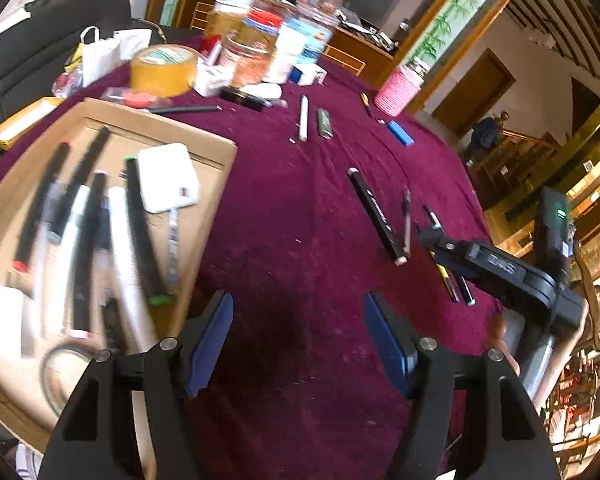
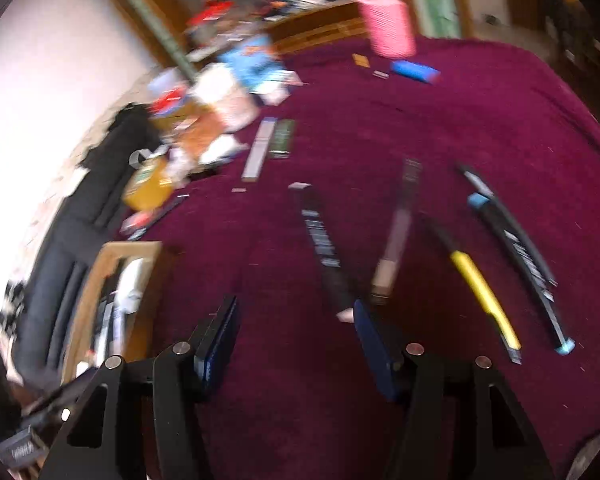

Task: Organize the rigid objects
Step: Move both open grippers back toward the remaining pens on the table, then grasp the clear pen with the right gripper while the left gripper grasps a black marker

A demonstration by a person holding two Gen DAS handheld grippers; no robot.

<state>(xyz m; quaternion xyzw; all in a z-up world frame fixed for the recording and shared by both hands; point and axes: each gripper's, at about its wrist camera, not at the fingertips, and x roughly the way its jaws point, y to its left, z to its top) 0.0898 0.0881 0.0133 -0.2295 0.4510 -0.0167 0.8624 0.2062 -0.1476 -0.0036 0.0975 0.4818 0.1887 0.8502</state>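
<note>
Both tools are spread and empty: left tool [image 1: 300, 336], right tool [image 2: 296, 344]. Right of the cardboard tray [image 1: 220, 152], the black marker [image 2: 324, 248] lies on the bench; straddle its middle squarely before you clamp.

Both views ride on the grippers, looking steeply down and forward along their fingers, close above a purple tablecloth [image 1: 284, 184]. The left view takes in a cardboard tray [image 1: 204, 216] at its left; the right view is blurred. Both share the long black pen [image 1: 374, 214] and pink cup [image 2: 386, 24]
</note>
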